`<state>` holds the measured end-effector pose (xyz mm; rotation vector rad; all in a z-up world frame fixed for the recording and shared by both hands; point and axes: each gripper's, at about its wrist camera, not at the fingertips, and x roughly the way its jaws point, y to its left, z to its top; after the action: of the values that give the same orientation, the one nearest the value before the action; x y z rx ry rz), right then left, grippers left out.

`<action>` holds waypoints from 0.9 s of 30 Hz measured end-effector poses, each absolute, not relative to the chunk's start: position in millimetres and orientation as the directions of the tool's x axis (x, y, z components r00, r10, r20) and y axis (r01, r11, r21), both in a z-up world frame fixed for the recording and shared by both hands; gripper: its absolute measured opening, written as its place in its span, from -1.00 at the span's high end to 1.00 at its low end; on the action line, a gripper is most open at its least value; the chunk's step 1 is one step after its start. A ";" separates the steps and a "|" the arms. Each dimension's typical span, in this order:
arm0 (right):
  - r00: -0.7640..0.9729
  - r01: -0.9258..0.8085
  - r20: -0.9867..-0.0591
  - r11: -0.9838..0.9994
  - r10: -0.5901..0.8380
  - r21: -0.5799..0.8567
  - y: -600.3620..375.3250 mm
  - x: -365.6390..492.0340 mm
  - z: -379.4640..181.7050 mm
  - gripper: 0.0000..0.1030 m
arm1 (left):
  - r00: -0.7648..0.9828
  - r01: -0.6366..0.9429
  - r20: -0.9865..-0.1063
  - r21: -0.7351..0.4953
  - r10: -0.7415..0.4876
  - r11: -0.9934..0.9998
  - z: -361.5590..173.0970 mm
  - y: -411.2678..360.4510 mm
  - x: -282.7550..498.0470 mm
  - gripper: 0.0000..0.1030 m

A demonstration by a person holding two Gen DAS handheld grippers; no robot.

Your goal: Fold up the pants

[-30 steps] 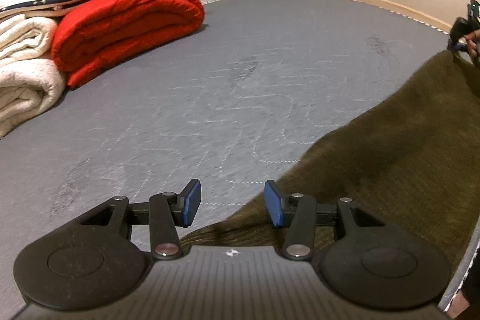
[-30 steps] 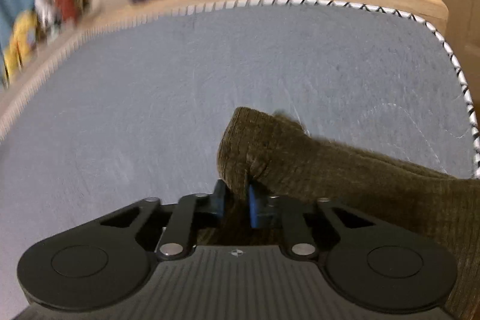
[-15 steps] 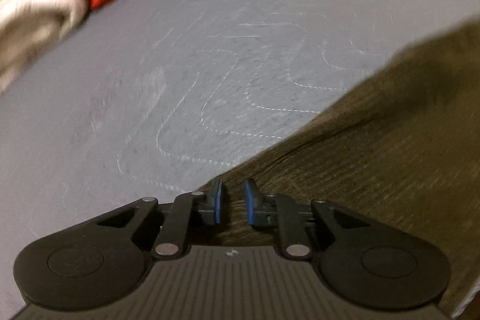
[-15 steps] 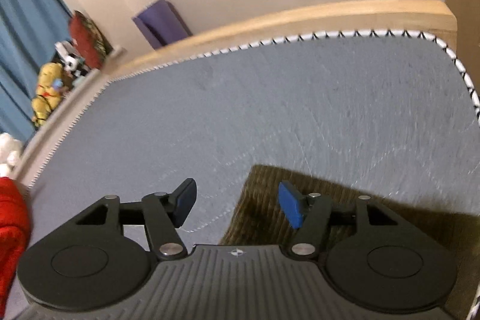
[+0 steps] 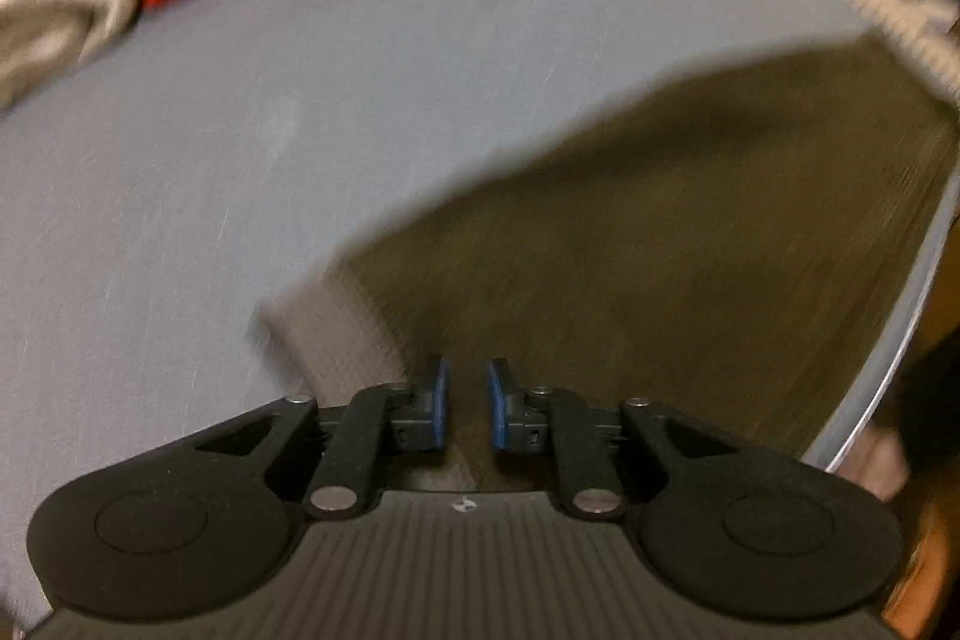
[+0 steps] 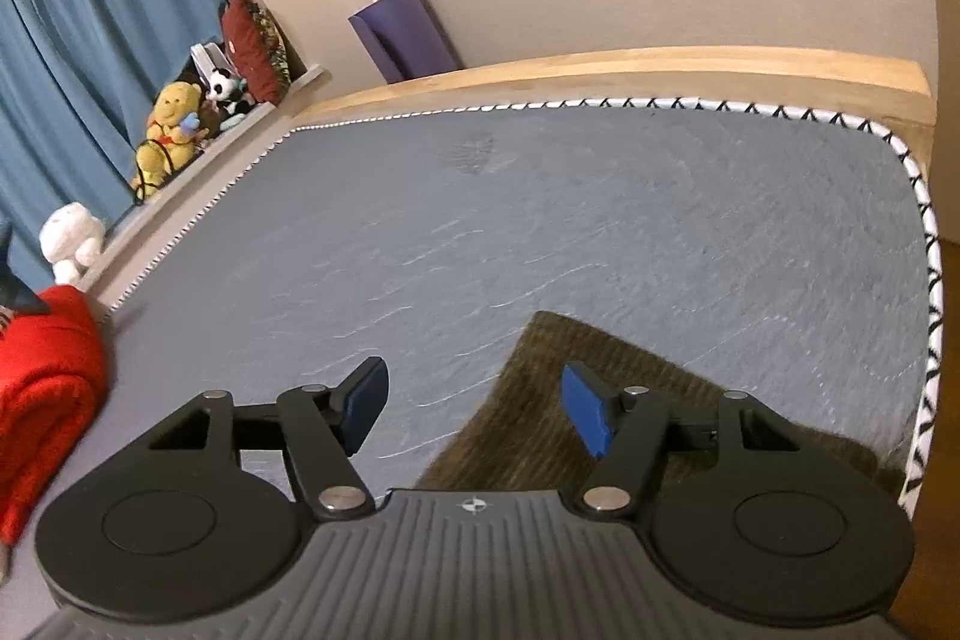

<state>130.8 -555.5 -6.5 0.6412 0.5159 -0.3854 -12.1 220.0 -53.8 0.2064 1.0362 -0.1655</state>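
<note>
A grey quilted mattress (image 6: 600,232), edged by a wooden bed frame (image 6: 660,70), is being used as the folding surface, with a red blanket (image 6: 42,388) and plush toys (image 6: 174,130) lying along its far side under blue curtains (image 6: 90,28). The olive knit pants (image 5: 690,250) are lying at the near edge of the mattress, a corner of them showing below the right claw (image 6: 474,409).

The left claw (image 5: 467,403) is being held nearly closed on a fold of the pants, the fabric running up between its blue pads (image 5: 441,400); the view is being blurred by motion, so the layer is probably being carried across for a fold. The right claw is being held wide open above the cloth, gripping nothing, presumably so that its end is left lying flat as an anchor.

Compared with one second ago, the roles are being reversed: the left claw, then open, is now being closed on the cloth, while the right claw, then pinching a raised bunch of fabric, is now being kept open and lifted clear.
</note>
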 end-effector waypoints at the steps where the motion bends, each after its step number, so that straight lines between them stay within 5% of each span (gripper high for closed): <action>1: 0.812 0.484 -0.559 0.733 -0.171 0.478 -553.8 129.8 -3.8 -0.29 | 0.495 0.234 -0.867 0.081 -0.048 0.969 -57.7 226.4 -19.4 0.89; 7: 0.818 0.476 -0.554 0.723 -0.156 0.500 -546.7 117.8 7.9 -0.29 | 0.536 0.245 -0.844 0.154 -0.001 0.957 -40.6 208.1 -24.0 0.86; 9: 0.817 0.479 -0.555 0.719 -0.156 0.503 -548.1 112.9 10.3 -0.29 | 0.588 0.246 -0.808 0.135 -0.037 0.960 -29.8 203.6 -21.4 0.77; 11: 0.816 0.486 -0.553 0.718 -0.168 0.499 -552.9 105.1 12.8 -0.29 | 0.652 0.229 -0.757 0.134 -0.050 0.964 -24.3 205.6 -13.7 0.47; 15: 0.812 0.506 -0.558 0.684 -0.173 0.525 -572.0 89.9 11.8 -0.30 | 0.525 0.207 -0.850 0.179 0.045 0.962 -64.1 210.4 14.7 0.48; 18: 0.807 0.528 -0.557 0.660 -0.194 0.535 -588.5 75.3 14.2 -0.30 | 0.569 0.178 -0.818 0.220 0.083 0.959 -48.3 194.5 15.4 0.48; 27: 0.762 0.566 -0.606 0.689 -0.228 0.453 -637.0 44.9 -7.0 -0.29 | 0.735 0.225 -0.677 0.189 -0.039 0.956 -9.4 120.8 41.9 0.21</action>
<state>44.9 -637.0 -7.0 0.6739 0.5436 -0.4689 41.9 120.8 -9.4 0.2669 0.7334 -0.1470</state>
